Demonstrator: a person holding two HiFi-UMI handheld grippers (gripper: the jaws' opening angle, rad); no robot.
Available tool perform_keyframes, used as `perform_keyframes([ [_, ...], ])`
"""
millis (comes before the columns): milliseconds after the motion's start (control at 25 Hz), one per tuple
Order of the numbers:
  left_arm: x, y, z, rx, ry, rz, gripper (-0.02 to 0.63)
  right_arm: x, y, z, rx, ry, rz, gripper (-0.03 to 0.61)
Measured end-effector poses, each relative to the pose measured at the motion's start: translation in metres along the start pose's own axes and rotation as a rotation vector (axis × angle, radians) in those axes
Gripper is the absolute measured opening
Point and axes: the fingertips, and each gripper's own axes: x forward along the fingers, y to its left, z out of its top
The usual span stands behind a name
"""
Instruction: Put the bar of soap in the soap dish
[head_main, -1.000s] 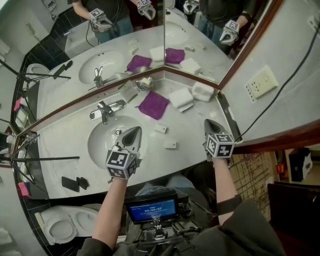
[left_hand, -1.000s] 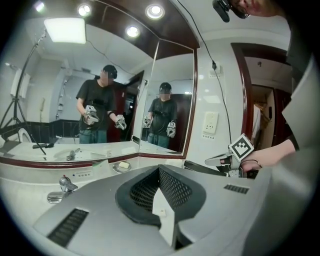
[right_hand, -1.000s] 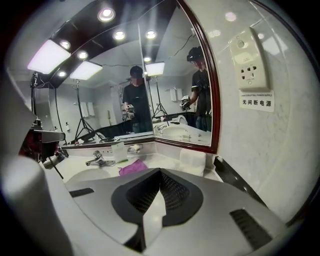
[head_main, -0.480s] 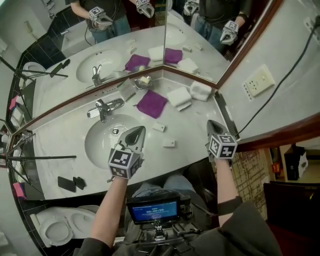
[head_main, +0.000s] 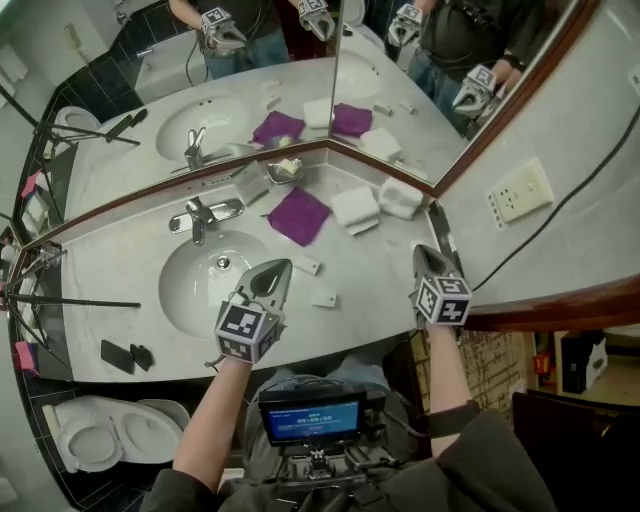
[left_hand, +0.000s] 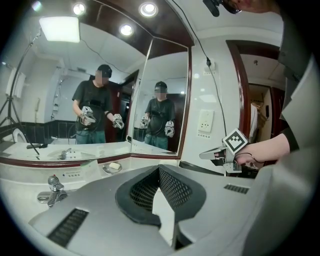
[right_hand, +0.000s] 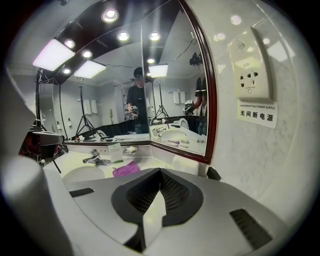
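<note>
The metal soap dish (head_main: 285, 172) stands at the back of the counter by the mirror corner, with a pale bar of soap (head_main: 289, 166) lying in it. The dish (left_hand: 111, 167) also shows in the left gripper view, and small and far off, the dish (right_hand: 131, 149) shows in the right gripper view. My left gripper (head_main: 276, 269) hovers shut and empty over the right rim of the sink (head_main: 190, 290). My right gripper (head_main: 428, 252) is shut and empty near the counter's right end, and the same gripper (left_hand: 212, 154) appears in the left gripper view.
A purple cloth (head_main: 300, 215) lies in front of the dish, with white folded towels (head_main: 357, 206) to its right. Two small white packets (head_main: 323, 298) lie between the grippers. The faucet (head_main: 203, 215) is behind the sink; dark items (head_main: 125, 355) lie at the counter's left front.
The left gripper has drifted a little to the right, closer to the small white packets. The right gripper has shifted slightly. Both stay shut and empty.
</note>
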Motion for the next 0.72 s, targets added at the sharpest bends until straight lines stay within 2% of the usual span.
perform_keyframes([
  [240,0.03,-0.017,0.007,-0.029,-0.001,0.065,0.005,0.016,-0.036,0.023,-0.058,0.008,0.062,0.015],
  [720,0.055,-0.031,0.015,-0.032,0.016,0.103,0.005,0.033,-0.085,0.033,-0.063,0.008,0.066,0.015],
])
